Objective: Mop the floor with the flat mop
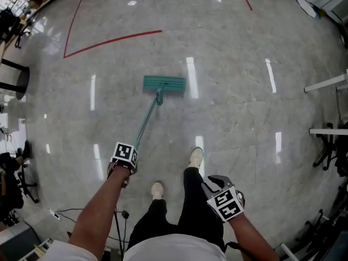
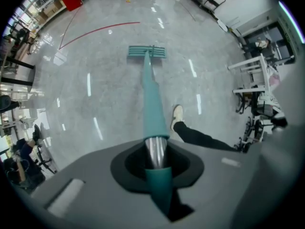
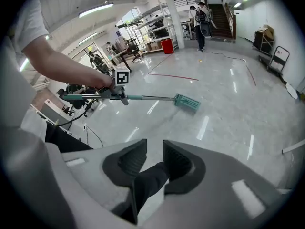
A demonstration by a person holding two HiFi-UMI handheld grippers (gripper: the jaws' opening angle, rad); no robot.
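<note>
1. Left gripper (image 2: 156, 165) - jaws clamped on the teal mop handle (image 2: 153, 104), at its bare metal section.
2. Right gripper (image 3: 155, 152) - ribbed dark jaws narrowly apart, holding nothing.
3. Rectangular teal mop head (image 1: 164, 83) lies flat on the glossy speckled floor (image 1: 244, 102), ahead of the person.

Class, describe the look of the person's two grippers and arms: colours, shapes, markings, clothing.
Both the left gripper and right gripper have grey moulded bodies with dark jaw pads. Each carries a cube with black-and-white square markers. The person wears a white short-sleeved shirt.
</note>
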